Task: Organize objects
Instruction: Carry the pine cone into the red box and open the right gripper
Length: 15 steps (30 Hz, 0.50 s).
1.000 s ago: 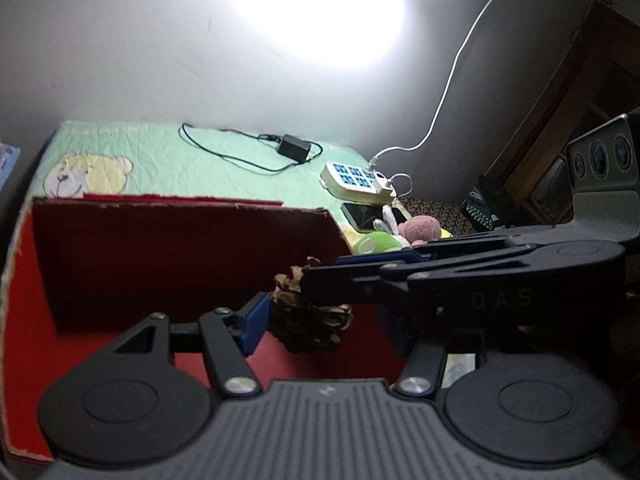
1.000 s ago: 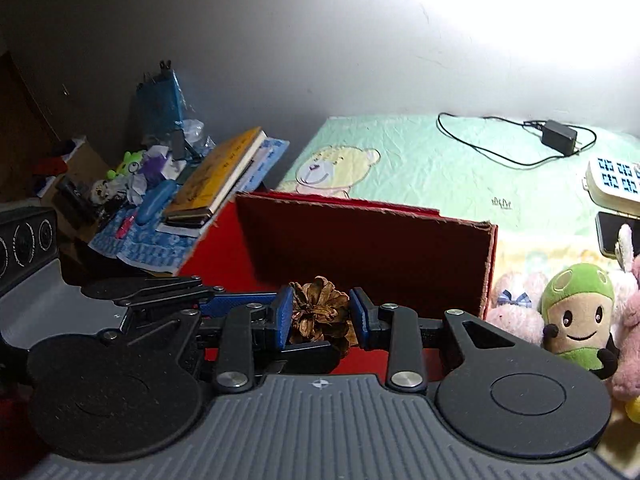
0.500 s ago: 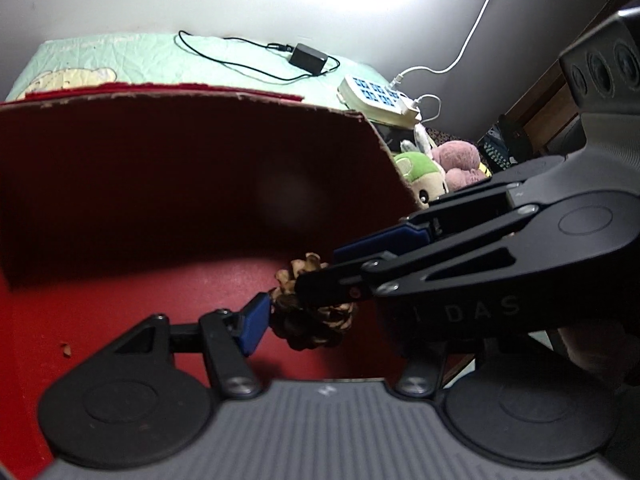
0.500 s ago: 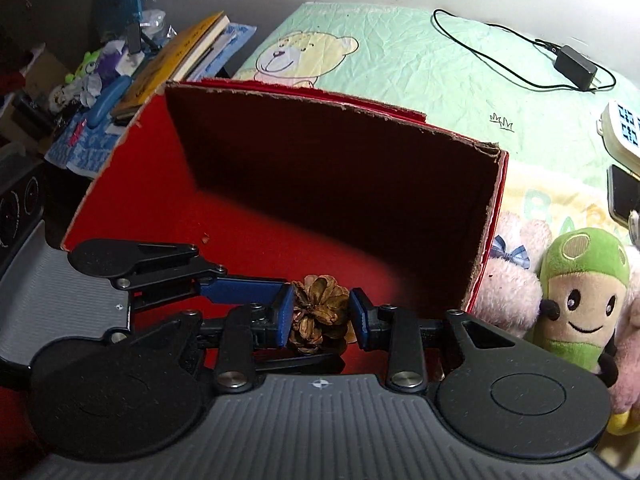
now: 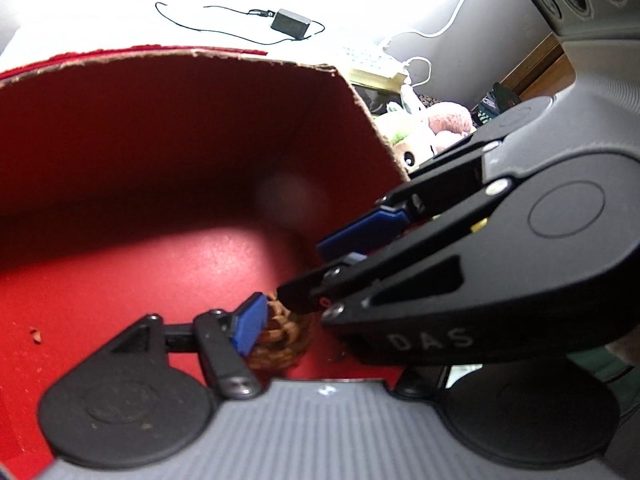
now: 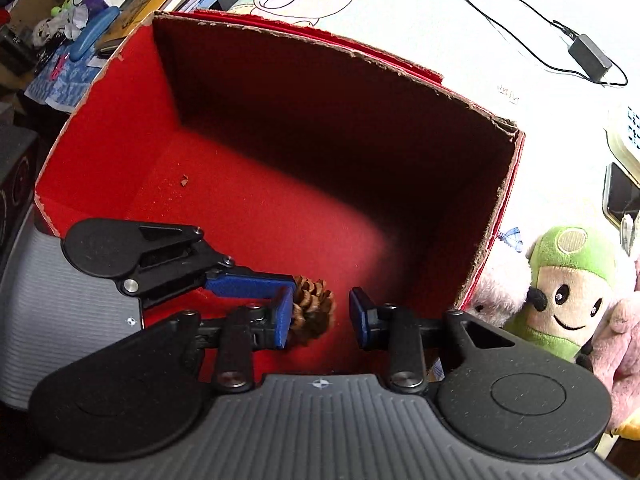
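A brown pine cone [image 6: 314, 308] sits low inside the red cardboard box [image 6: 120, 152], near its front wall. My right gripper [image 6: 320, 314] is open around it; the cone leans against the left pad [image 6: 282, 318] and stands clear of the right pad [image 6: 360, 312]. The left gripper's blue fingers [image 6: 248, 283] reach in from the left and touch the cone. In the left wrist view the cone [image 5: 280, 340] lies beside the left pad [image 5: 251, 323]; the right gripper's body [image 5: 460, 280] hides the left gripper's other finger.
Plush toys, a green one [image 6: 560, 292] and pink ones [image 6: 616, 340], lie just right of the box. A black charger with cable [image 6: 588, 56], a power strip [image 6: 624, 136] and a phone [image 6: 620, 196] lie on the green mat. Books and clutter [image 6: 100, 12] sit at far left.
Both grippers have dropped with the pine cone deep into the red box. My right gripper has opened and let go of the cone.
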Each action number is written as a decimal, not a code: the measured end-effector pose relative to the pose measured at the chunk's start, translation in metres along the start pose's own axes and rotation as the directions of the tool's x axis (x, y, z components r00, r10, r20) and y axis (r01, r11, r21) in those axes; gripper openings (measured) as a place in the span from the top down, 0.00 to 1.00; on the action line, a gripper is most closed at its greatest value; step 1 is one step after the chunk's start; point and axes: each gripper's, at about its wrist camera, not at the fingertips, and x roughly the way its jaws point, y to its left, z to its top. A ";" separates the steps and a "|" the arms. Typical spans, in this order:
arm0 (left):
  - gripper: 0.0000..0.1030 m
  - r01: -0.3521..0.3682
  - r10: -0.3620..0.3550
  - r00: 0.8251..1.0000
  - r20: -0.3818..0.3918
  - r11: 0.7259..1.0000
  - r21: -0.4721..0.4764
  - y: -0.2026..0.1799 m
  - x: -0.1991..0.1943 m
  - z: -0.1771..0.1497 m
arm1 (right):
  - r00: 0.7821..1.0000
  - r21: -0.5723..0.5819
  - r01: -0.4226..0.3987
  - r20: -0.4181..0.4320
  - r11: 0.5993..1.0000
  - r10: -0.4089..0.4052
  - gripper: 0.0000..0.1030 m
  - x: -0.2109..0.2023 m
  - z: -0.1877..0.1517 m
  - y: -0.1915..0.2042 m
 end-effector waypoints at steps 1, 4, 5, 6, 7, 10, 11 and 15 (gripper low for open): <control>0.34 -0.010 0.010 1.000 0.003 1.000 0.006 0.000 0.001 -0.001 | 1.000 0.000 -0.001 0.006 1.000 0.001 0.67 -0.001 -0.002 -0.001; 0.34 -0.029 0.029 1.000 0.008 0.999 0.014 -0.004 0.000 -0.001 | 1.000 0.002 -0.002 0.026 1.000 0.002 0.67 -0.004 -0.007 -0.002; 0.34 -0.035 0.035 0.999 0.010 0.999 0.014 -0.005 0.000 -0.001 | 0.999 0.005 -0.003 0.032 1.000 0.002 0.67 -0.005 -0.008 -0.003; 0.34 -0.043 0.043 0.999 0.012 0.999 0.014 -0.005 -0.001 -0.002 | 0.999 0.008 -0.004 0.040 1.000 0.004 0.67 -0.005 -0.010 -0.003; 0.34 -0.053 0.053 0.998 0.016 0.998 0.015 -0.004 -0.003 -0.004 | 0.999 0.011 -0.005 0.049 1.000 0.005 0.67 -0.006 -0.012 -0.004; 0.34 -0.090 0.089 0.996 0.029 0.996 0.019 -0.004 -0.010 -0.008 | 0.997 0.023 -0.014 0.080 1.000 0.012 0.67 -0.010 -0.018 -0.009; 0.34 -0.106 0.105 0.994 0.034 0.994 0.021 -0.005 -0.012 -0.009 | 0.996 0.033 -0.020 0.089 0.999 0.017 0.67 -0.015 -0.017 -0.010; 0.34 -0.189 0.188 0.981 0.048 0.981 0.038 -0.004 -0.017 -0.010 | 0.991 0.077 -0.039 0.129 0.996 0.029 0.67 -0.020 -0.023 -0.016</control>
